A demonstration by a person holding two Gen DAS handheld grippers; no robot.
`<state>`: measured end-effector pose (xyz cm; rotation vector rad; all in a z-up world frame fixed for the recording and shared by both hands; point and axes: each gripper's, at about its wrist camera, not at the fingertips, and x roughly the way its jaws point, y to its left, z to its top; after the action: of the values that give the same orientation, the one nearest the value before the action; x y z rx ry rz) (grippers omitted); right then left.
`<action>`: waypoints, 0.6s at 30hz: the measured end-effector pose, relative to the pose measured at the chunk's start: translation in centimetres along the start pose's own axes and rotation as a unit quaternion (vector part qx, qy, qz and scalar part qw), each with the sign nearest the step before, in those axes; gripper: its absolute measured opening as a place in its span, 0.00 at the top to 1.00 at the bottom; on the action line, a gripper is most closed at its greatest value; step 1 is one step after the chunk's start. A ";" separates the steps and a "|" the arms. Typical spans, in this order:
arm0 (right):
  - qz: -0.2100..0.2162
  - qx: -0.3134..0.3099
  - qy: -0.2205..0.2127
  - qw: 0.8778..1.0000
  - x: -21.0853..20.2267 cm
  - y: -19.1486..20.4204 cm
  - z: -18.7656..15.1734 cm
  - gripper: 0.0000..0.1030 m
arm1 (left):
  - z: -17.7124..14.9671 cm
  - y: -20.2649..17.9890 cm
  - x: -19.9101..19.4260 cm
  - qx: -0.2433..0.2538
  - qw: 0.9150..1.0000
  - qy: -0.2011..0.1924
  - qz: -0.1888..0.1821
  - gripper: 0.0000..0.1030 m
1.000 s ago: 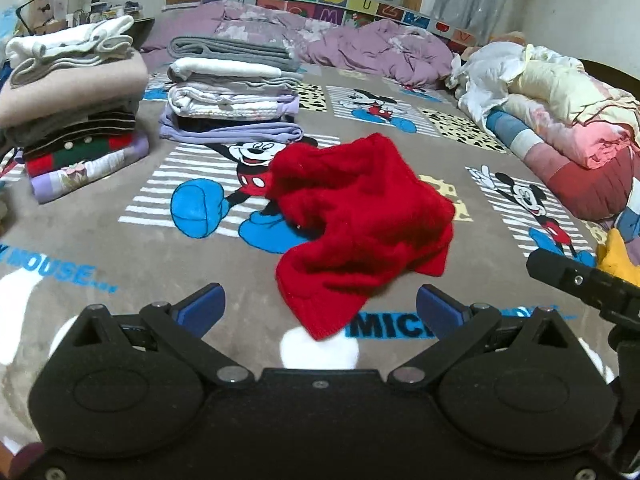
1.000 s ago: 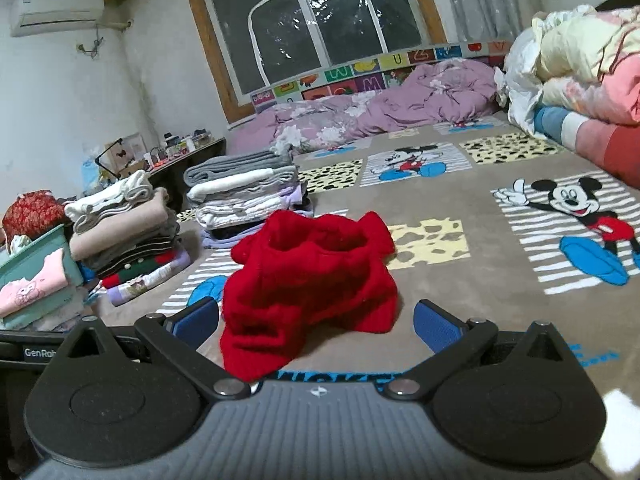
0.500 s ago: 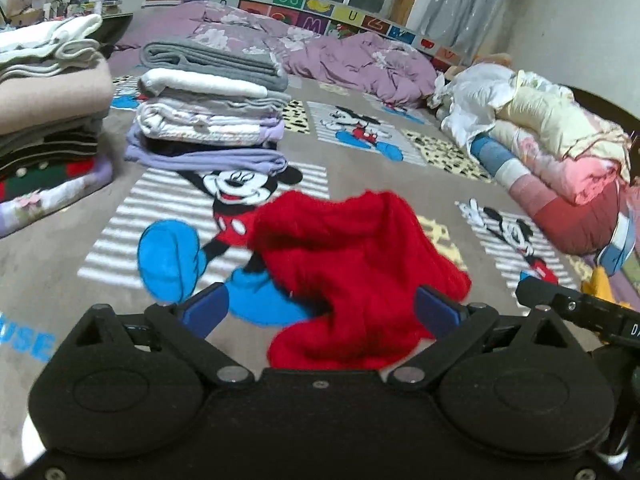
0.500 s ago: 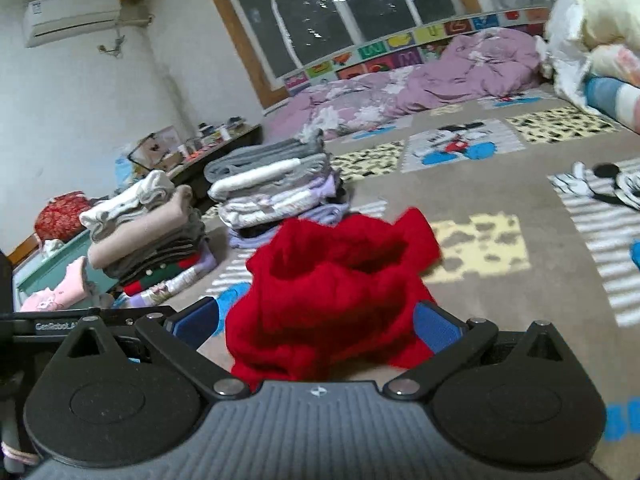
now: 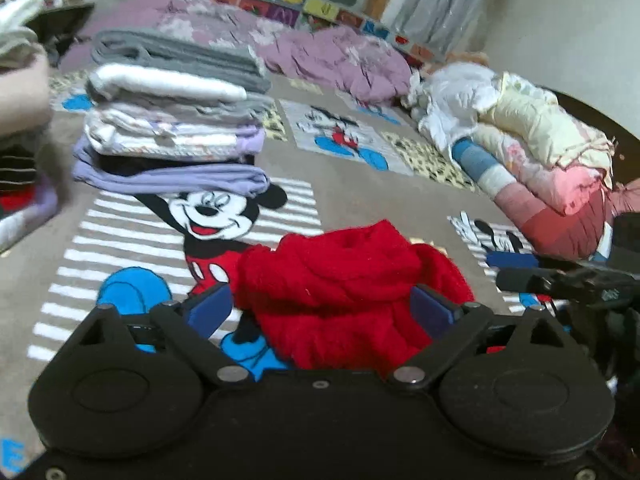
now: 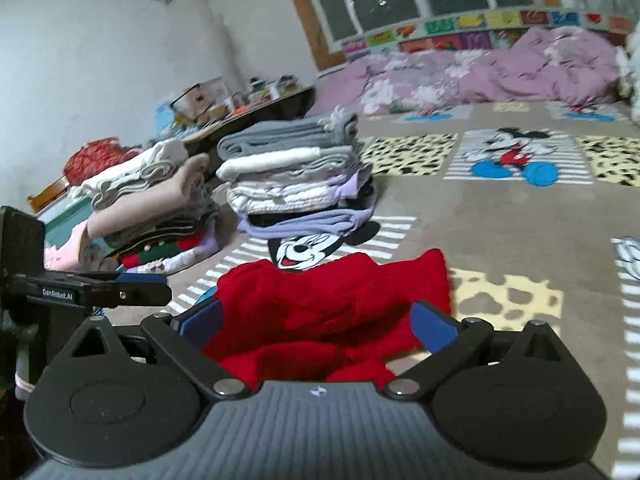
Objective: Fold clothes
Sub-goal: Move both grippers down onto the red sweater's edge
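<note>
A crumpled red knit sweater (image 5: 344, 280) lies on the Mickey Mouse blanket (image 5: 360, 176). My left gripper (image 5: 322, 310) is open, its blue pads on either side of the sweater's near edge. In the right wrist view the sweater (image 6: 332, 300) lies between the open blue pads of my right gripper (image 6: 316, 320). The left gripper shows from the side at the left of the right wrist view (image 6: 120, 290), and the right gripper at the right of the left wrist view (image 5: 560, 280).
A stack of folded clothes (image 5: 172, 120) stands behind the sweater, with a second stack (image 6: 148, 208) to its left. A pile of unfolded laundry and quilts (image 5: 532, 160) lies at the right. A purple duvet (image 6: 500, 72) lies by the window.
Both grippers have moved forward and down to the red sweater, which now sits between each pair of open pads. The sweater itself has not visibly moved.
</note>
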<state>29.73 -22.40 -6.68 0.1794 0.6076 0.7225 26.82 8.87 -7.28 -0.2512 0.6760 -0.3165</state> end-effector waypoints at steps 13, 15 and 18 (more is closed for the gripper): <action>0.059 0.016 0.035 0.998 7.4 -4.9 2.2 0.16 | 2.8 4.4 5.2 -0.027 0.997 0.030 -0.059 0.14; 0.065 0.020 0.039 0.997 8.4 -5.4 2.5 0.16 | 2.8 4.8 5.9 -0.034 0.996 0.038 -0.071 0.24; 0.083 0.035 0.044 0.995 9.4 -6.2 2.5 0.17 | 2.6 5.1 6.6 -0.039 0.994 0.046 -0.088 0.29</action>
<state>40.20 -20.58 -11.20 0.2672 0.7082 0.8743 34.39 11.44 -10.79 -0.3725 0.7590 -0.4727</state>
